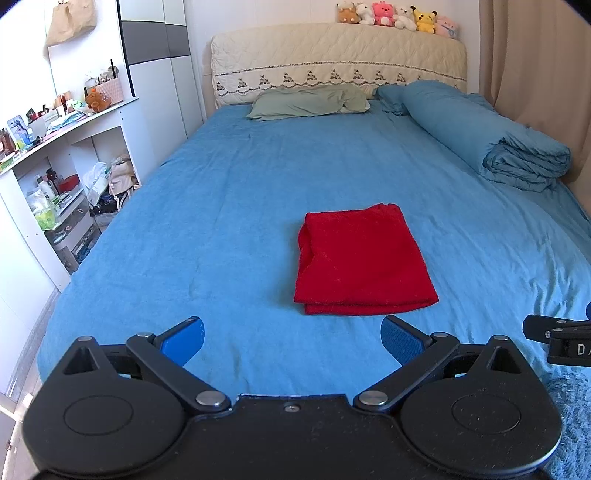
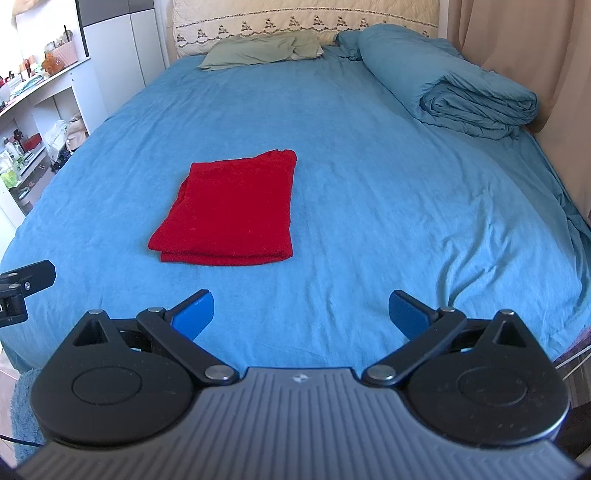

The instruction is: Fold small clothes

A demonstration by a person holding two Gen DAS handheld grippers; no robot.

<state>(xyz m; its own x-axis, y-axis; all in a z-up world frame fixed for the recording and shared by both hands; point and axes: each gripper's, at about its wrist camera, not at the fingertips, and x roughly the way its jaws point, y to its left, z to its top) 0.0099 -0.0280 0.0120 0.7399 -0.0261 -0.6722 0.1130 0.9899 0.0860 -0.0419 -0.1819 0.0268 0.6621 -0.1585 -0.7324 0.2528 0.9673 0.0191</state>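
A red garment (image 1: 364, 260) lies folded into a neat rectangle on the blue bed sheet (image 1: 229, 206); it also shows in the right wrist view (image 2: 231, 210). My left gripper (image 1: 292, 338) is open and empty, held back near the bed's front edge, a little short of the garment. My right gripper (image 2: 301, 314) is open and empty too, to the right of the garment and nearer the front edge. Part of the right gripper shows at the right edge of the left wrist view (image 1: 557, 338).
A rolled blue duvet (image 1: 495, 140) lies along the bed's right side by a beige curtain (image 1: 535, 62). A green pillow (image 1: 306, 101) sits at the headboard, plush toys (image 1: 399, 16) on top. Cluttered white shelves (image 1: 62, 173) stand left of the bed.
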